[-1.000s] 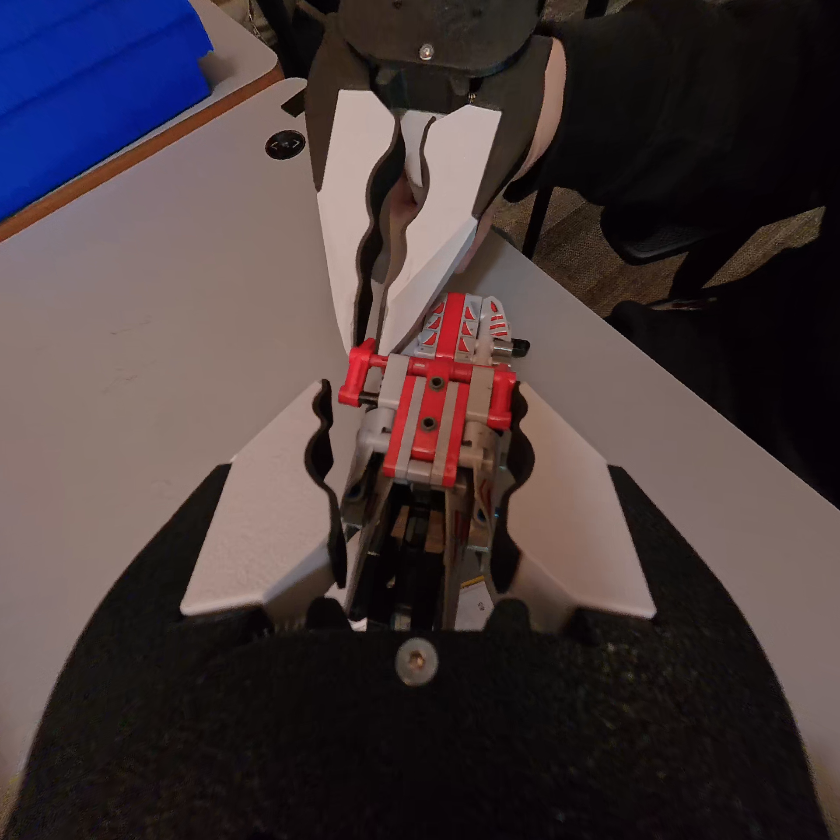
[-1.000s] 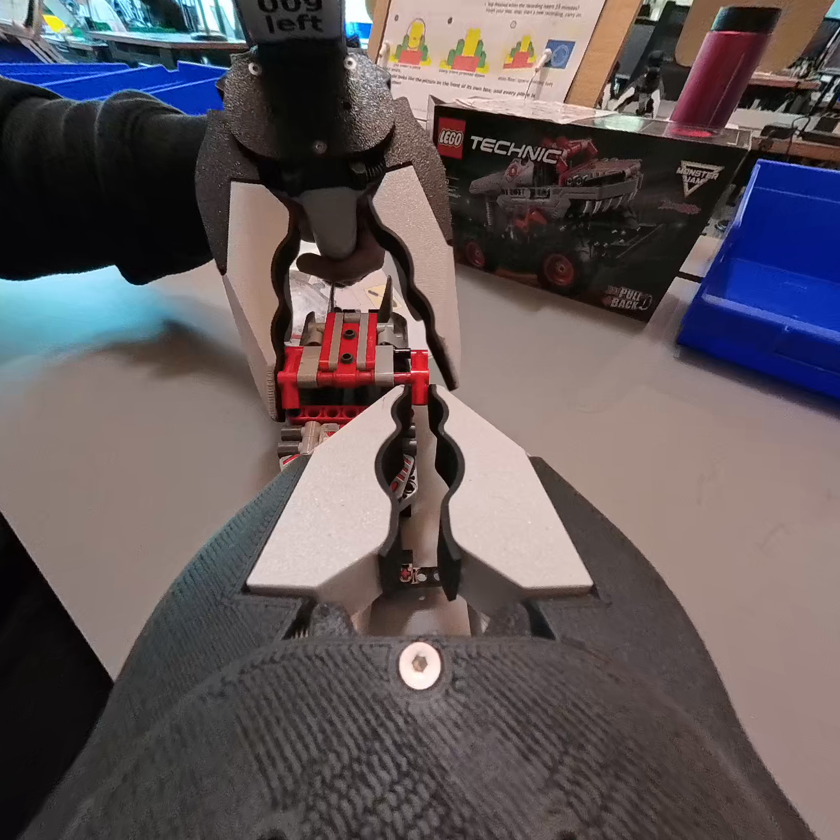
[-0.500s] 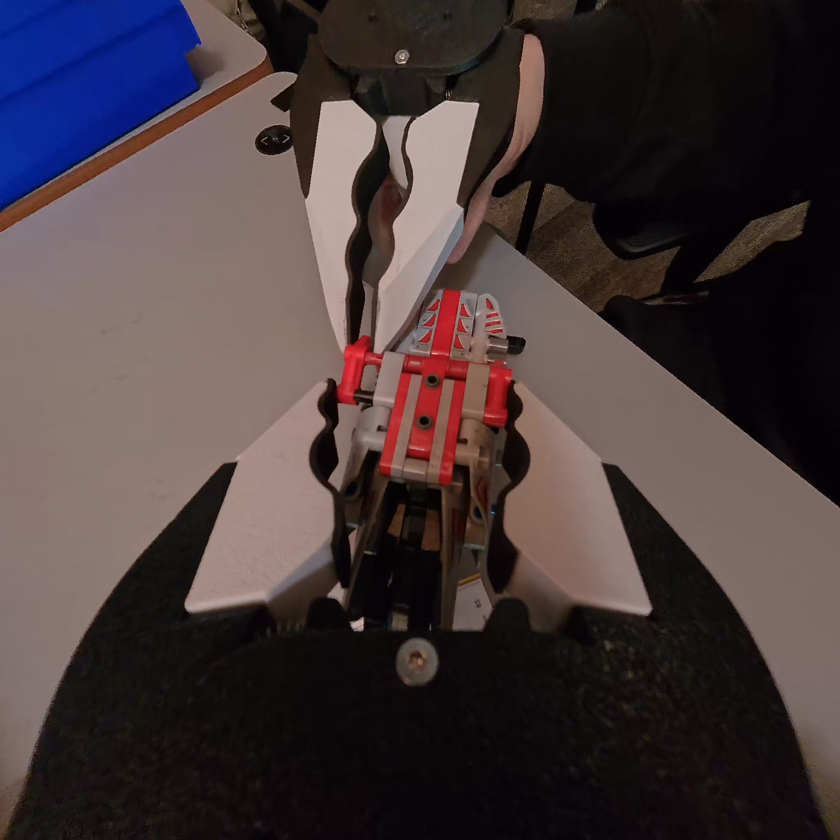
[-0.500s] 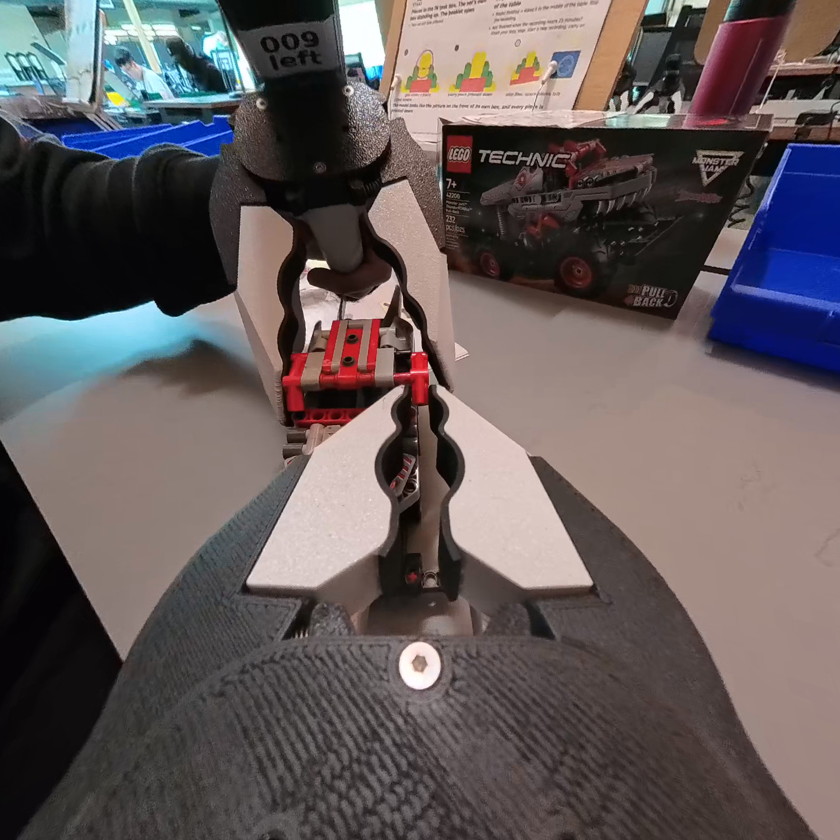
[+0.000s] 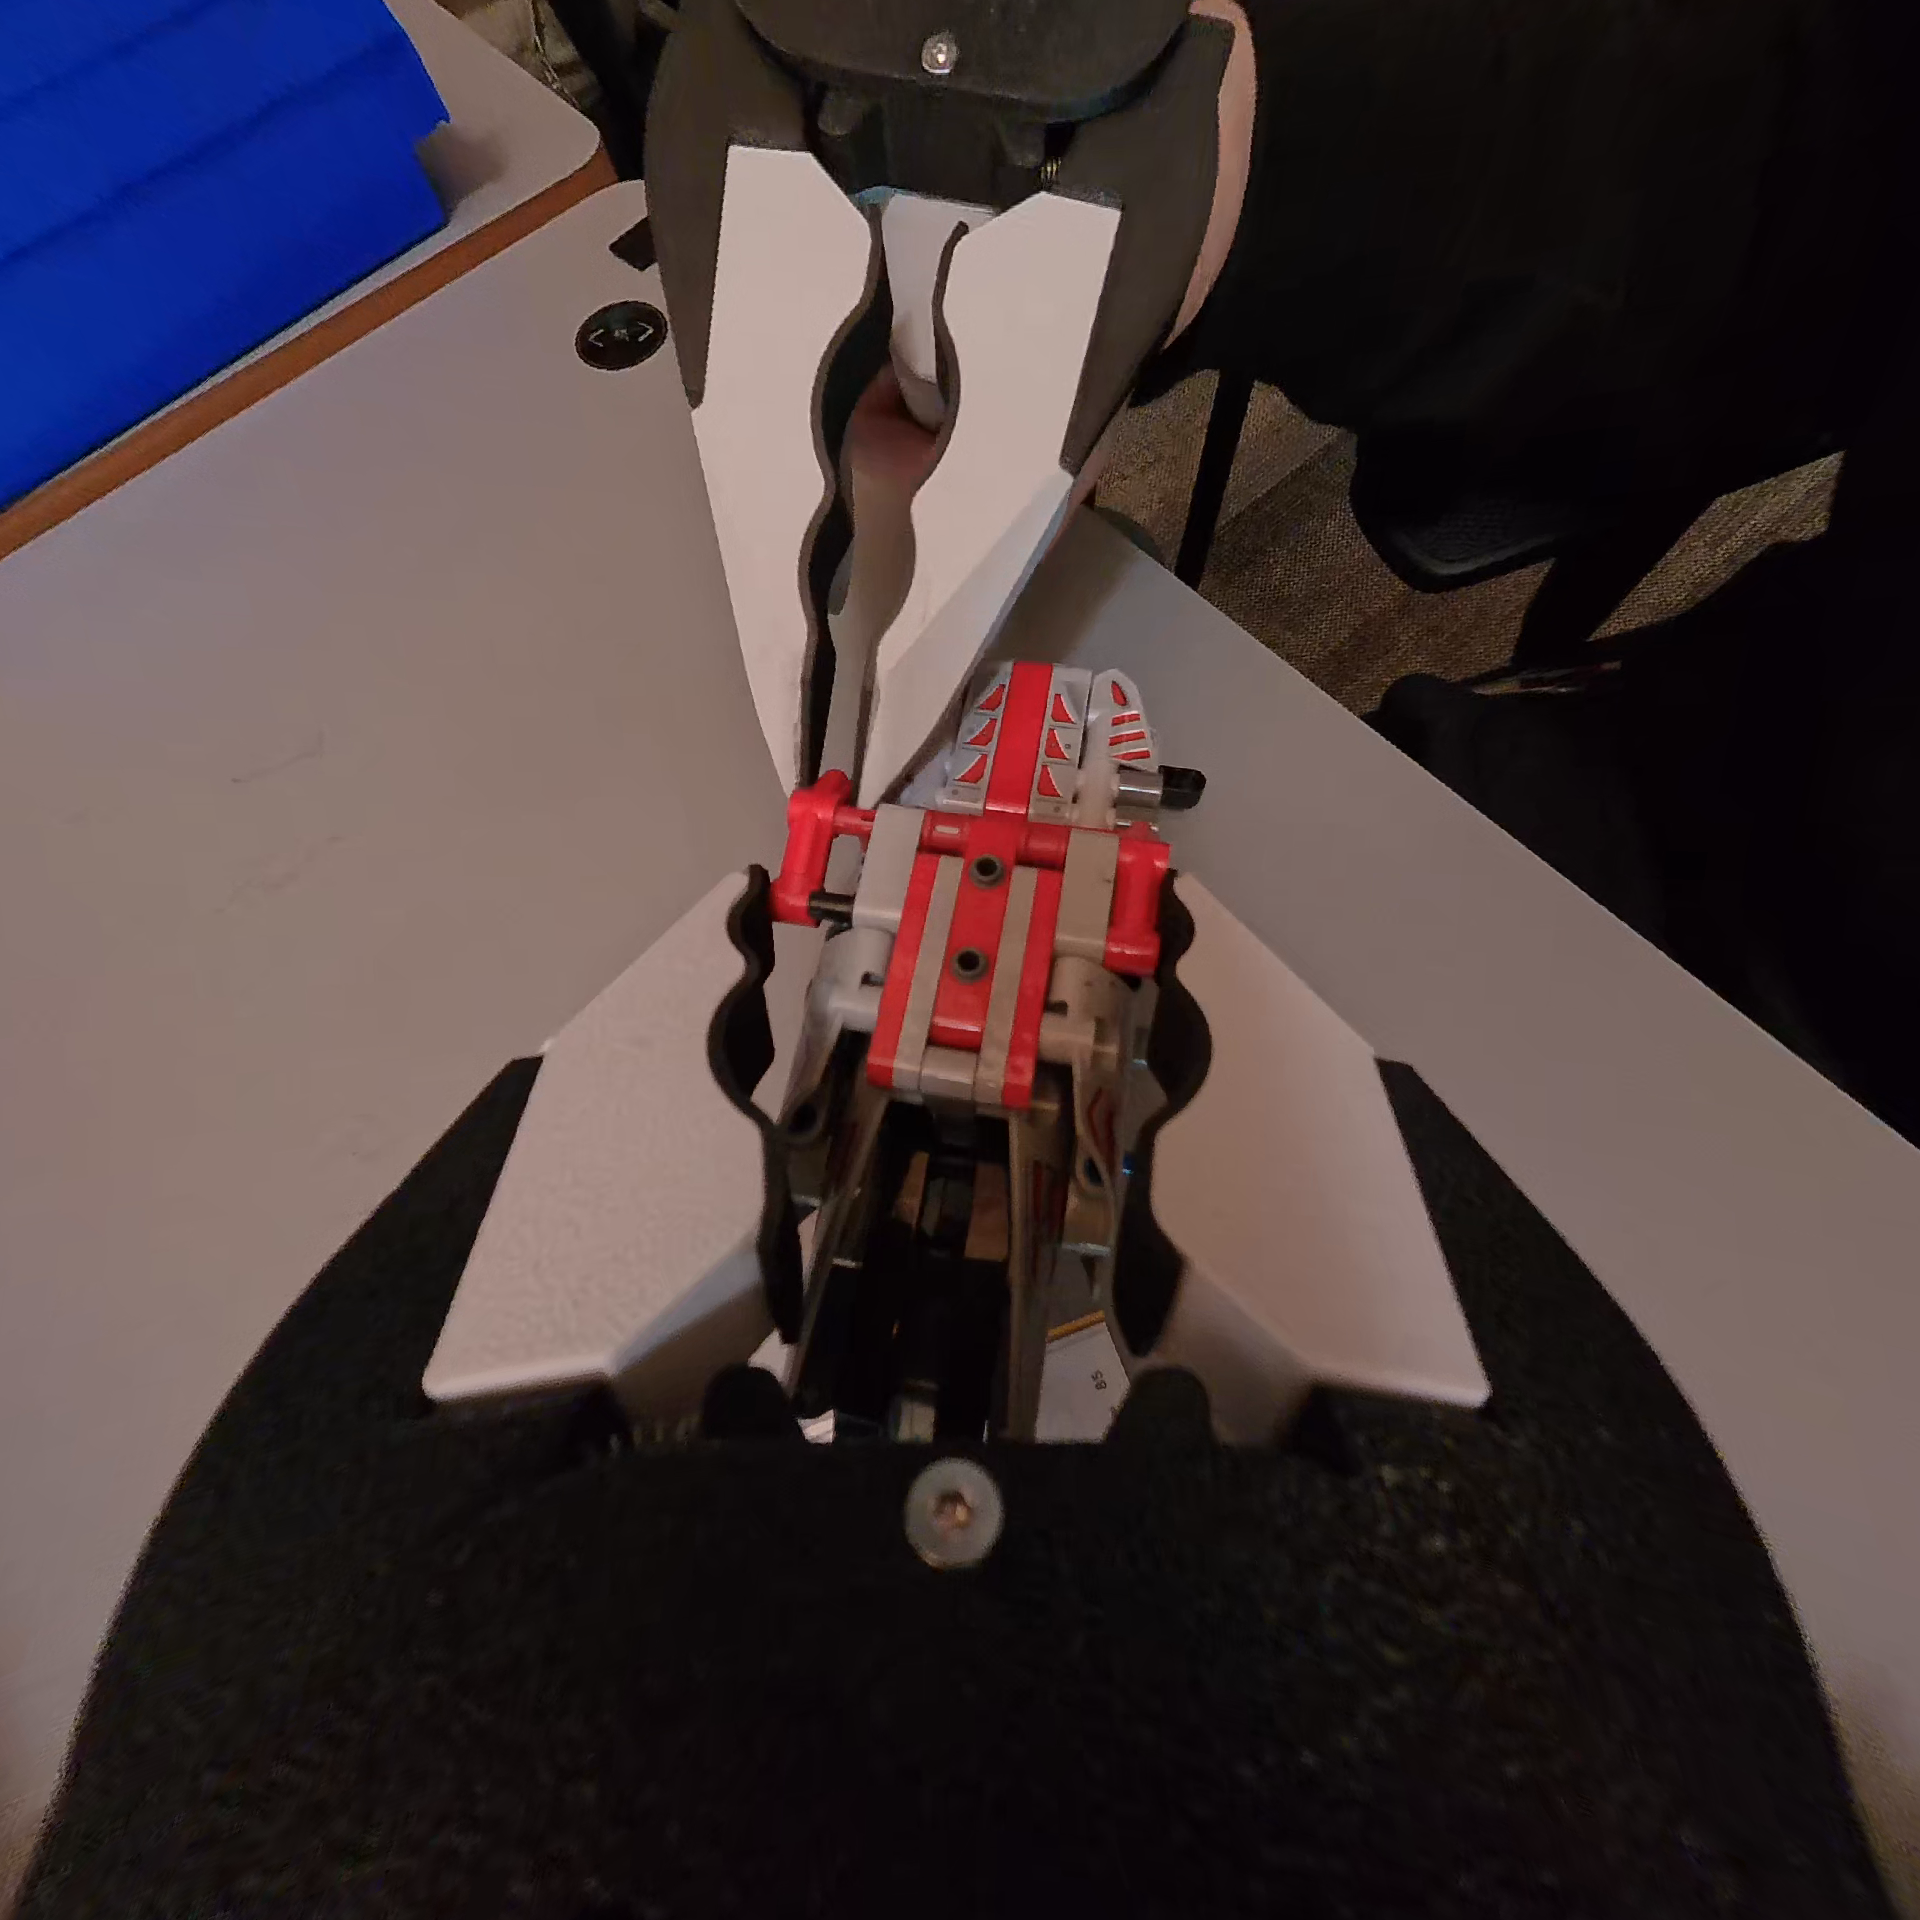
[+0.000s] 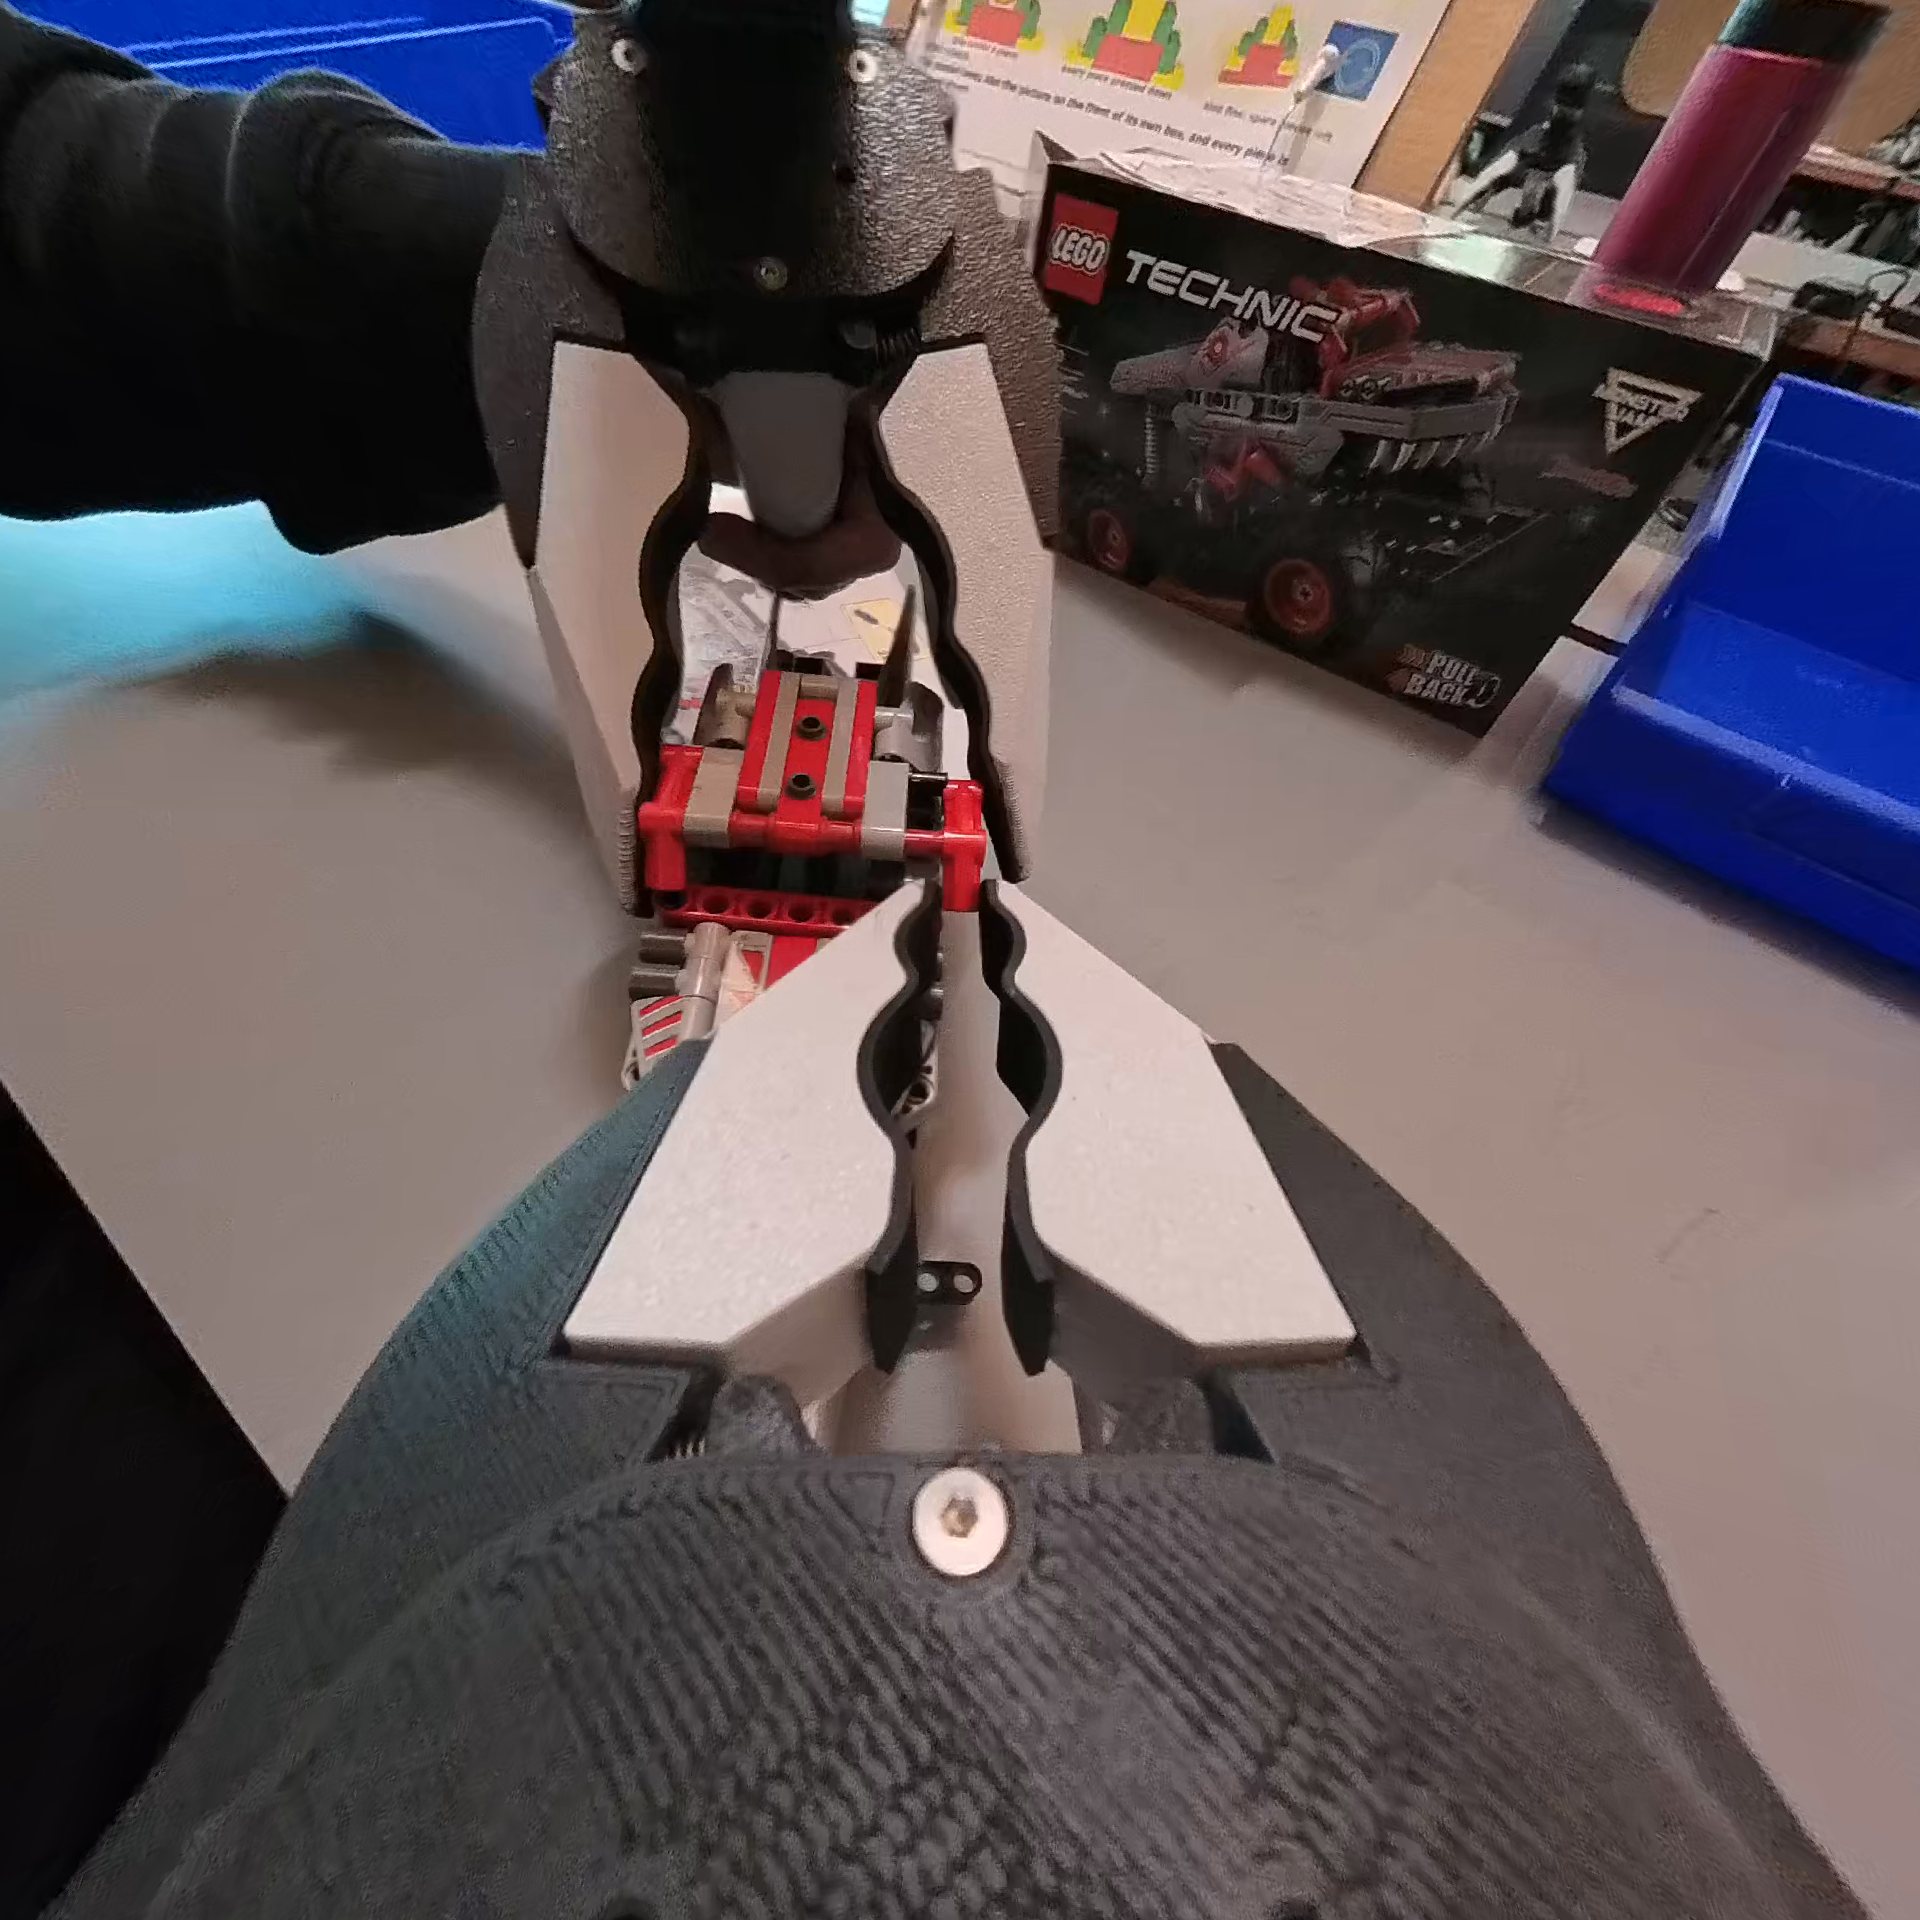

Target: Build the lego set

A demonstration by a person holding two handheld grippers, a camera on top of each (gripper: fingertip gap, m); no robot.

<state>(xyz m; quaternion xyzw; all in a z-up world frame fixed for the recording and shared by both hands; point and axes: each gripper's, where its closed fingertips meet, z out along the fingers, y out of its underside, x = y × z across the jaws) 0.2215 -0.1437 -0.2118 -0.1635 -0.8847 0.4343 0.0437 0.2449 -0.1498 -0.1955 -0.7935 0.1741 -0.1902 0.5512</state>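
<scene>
The left tool (image 5: 966,914) gripped the red and grey lego model (image 5: 977,956) across its width, one finger (image 5: 665,1122) on each flank, the right-hand finger pressed against the red end of the crossbar while the other sat just beside the model's opposite side. The model rested low on the grey surface (image 5: 312,790), its striped roof facing up and a tapered grey and red section pointing away toward the other tool. From the right wrist view the same left tool (image 6: 821,883) stood upright over the model (image 6: 805,790), fingers straddling it. The right tool (image 6: 961,899) was nearly closed, leaving only a narrow slit, and its tips met the red connector (image 5: 816,857) that stuck out at the end of the model's crossbar; whether they actually pinched it could not be told. A small black piece (image 6: 951,1280) lay on the surface beneath the right tool, seen through the gap between its fingers. A dark sleeve (image 6: 239,301) reached in behind the left tool. Farther out on the surface stood the dark set box (image 6: 1382,436) picturing a truck, with a magenta bottle (image 6: 1714,156) behind it and a blue bin (image 6: 1766,665) beside it. Another blue bin (image 5: 177,208) lay on a neighbouring desk.
</scene>
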